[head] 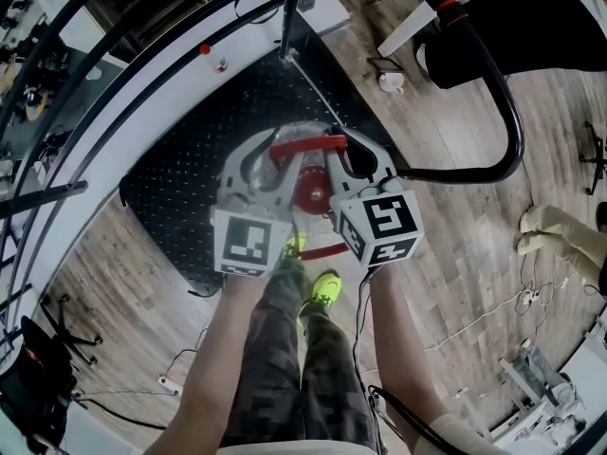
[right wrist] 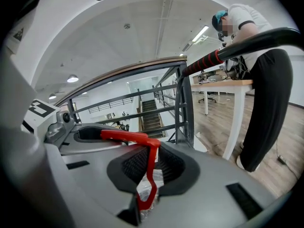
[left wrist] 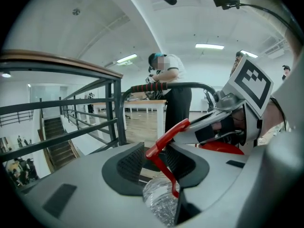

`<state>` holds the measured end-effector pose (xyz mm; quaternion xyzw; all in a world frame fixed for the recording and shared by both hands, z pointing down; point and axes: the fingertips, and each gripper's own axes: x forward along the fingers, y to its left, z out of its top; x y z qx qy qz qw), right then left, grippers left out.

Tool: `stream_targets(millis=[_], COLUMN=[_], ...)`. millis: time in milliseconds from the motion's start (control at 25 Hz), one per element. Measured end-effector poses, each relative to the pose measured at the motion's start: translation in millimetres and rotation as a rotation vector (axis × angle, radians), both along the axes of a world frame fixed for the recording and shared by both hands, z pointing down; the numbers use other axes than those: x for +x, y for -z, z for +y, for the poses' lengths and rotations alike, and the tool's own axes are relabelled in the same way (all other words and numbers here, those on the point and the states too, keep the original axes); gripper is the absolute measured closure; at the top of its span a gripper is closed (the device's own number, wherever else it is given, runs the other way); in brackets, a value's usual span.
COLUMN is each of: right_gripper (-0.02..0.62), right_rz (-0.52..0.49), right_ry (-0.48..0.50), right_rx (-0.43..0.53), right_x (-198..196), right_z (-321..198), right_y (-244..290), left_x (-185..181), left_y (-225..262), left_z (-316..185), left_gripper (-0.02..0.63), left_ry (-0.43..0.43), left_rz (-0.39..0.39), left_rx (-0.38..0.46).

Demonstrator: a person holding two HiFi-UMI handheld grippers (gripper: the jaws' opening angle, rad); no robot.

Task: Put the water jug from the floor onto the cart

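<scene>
While water jug (head: 311,190) is showing over tread-plate cart deck (head: 180,183), wood floor (head: 455,245) surrounding | right gripper (right wrist: 149,167) is clamping red handle (right wrist: 126,137) | left gripper (left wrist: 156,163) jaws are standing apart

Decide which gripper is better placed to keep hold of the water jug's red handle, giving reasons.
Right, probably. The right gripper has its jaws shut on the red handle of the water jug. The left gripper has its jaws standing apart around the handle, not pressing it.
</scene>
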<state>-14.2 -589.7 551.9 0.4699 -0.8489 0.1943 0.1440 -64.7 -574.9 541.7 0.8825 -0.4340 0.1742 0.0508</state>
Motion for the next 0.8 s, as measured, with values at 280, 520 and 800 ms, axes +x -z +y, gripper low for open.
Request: stream_targets(millis=[280,520,800], right_gripper=[0.533,0.466,0.422], right_rz=[0.01,0.0,0.006], right_ry=[0.016,0.034,0.043], right_rx=[-0.006,-0.027,-0.032], right_x=[3.2,2.9,6.4], right_z=[0.8,-3.7,-4.4], right_y=[-1.2,-3.4,-3.0], left_x=[-2.7,-6.2,-9.7], left_y=[0.3,-1.6,-2.1], left_z=[3.5,3.0,5.1], left_gripper=[0.451,0.44,0.431], left_ry=[0.008,0.01,0.018], left_rz=[0.013,0.014,0.007], left_rx=[-0.002,-0.017,-0.023])
